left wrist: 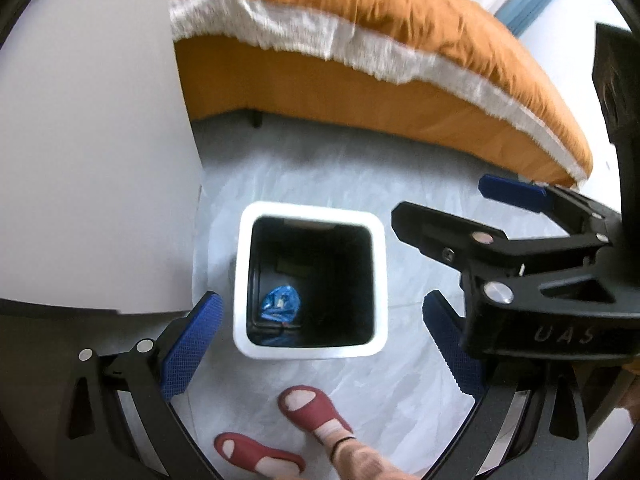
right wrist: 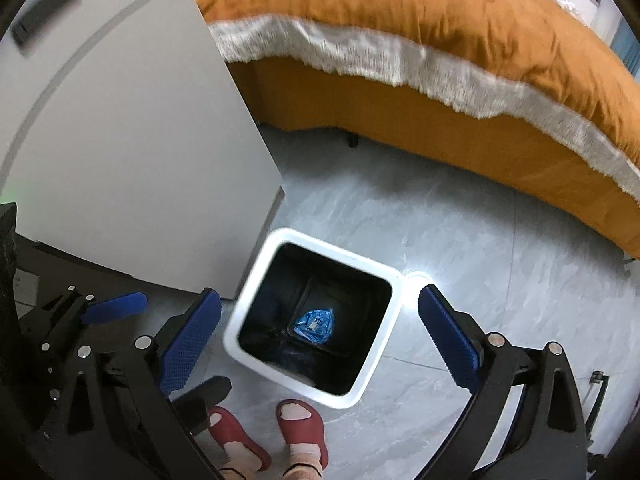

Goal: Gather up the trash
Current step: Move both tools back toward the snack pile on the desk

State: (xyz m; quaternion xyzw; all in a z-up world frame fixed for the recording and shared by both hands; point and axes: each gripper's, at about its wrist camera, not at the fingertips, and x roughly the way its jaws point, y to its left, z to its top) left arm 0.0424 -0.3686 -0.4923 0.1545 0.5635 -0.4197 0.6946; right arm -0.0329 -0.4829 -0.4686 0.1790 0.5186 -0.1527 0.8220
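Trash, a crumpled blue plastic wrapper (left wrist: 280,302), lies inside the white square bin (left wrist: 310,350); your left hand-held gripper (left wrist: 320,344) and right hand-held gripper (right wrist: 320,340) hang spread and empty, so seek more litter at twelve o'clock.

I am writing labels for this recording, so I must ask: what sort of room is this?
Most likely a bedroom in a home. A bed with an orange cover fringed in white stands beside a white cabinet, and a small white bin sits on the pale tiled floor.
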